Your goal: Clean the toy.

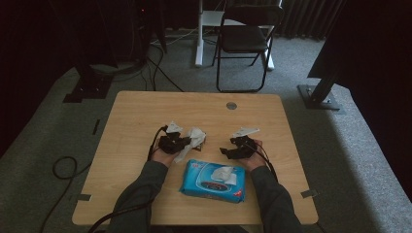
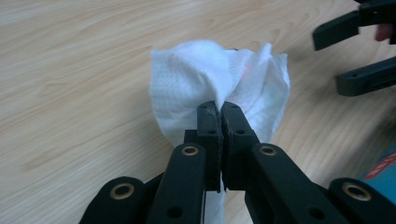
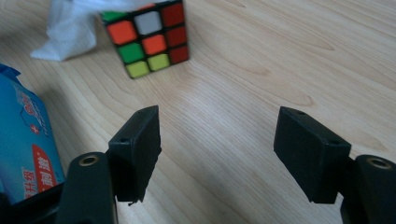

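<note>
While your left gripper (image 2: 219, 109) has its jaws pinched together on a fold of the white wipe (image 2: 210, 74), the sheet hangs loose around them, so a quick tug or a snag on the table could tear the thin, limp sheet or let it slide out of that narrow bite. The wipe is bunched over the puzzle cube (image 3: 148, 36), which sits on the table just past the upper left corner of the blue wipe pack (image 1: 214, 180); if you press or drag too hard, the light cube will probably skid or tip rather than get cleaned, and nothing steadies it, because your right gripper (image 3: 219, 149) stands with its jaws apart and empty, a little way off. Bring it in carelessly and you may knock the cube away. The wooden table (image 1: 136, 111) is smooth, offering little grip. Beyond it lie grey carpet, trailing cables, dark stands and a folding chair (image 1: 245, 39).
</note>
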A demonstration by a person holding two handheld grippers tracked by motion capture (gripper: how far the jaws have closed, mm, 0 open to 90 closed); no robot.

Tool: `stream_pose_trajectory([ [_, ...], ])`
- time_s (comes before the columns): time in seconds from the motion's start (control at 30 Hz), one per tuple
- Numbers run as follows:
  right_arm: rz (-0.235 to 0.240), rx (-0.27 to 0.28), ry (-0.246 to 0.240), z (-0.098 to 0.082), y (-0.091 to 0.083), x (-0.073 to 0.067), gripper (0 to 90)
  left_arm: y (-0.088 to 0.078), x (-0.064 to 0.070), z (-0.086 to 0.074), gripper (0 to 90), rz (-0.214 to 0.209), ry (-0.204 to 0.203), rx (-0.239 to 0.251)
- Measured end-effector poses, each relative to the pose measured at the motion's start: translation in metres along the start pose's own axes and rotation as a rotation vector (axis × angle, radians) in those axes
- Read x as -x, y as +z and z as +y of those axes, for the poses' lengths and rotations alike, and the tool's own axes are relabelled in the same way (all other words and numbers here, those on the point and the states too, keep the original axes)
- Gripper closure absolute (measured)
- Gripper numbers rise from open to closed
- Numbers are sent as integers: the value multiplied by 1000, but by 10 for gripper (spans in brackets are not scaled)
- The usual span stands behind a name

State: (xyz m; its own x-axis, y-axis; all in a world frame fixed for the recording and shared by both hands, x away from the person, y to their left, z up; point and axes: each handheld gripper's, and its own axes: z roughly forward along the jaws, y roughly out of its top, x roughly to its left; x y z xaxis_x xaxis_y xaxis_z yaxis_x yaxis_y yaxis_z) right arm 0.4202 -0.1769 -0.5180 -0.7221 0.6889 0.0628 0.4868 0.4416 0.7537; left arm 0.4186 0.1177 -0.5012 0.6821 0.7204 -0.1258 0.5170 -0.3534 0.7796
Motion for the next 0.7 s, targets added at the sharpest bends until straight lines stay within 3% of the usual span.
stream_pose_trajectory([
  [0.2,14,9,14,1,2,2,320,2,6,8,875,12,14,23],
  [0.3,15,1,21,2,5,3,320,1,-6,16,874,53,-37,57],
  [0.37,15,-3,15,4,7,2,320,2,-12,20,874,56,-62,69],
  [0.5,18,-11,5,9,11,0,320,12,-17,23,872,65,-73,34],
  [0.7,32,-11,1,13,17,-3,313,19,-13,26,867,25,-47,15],
])
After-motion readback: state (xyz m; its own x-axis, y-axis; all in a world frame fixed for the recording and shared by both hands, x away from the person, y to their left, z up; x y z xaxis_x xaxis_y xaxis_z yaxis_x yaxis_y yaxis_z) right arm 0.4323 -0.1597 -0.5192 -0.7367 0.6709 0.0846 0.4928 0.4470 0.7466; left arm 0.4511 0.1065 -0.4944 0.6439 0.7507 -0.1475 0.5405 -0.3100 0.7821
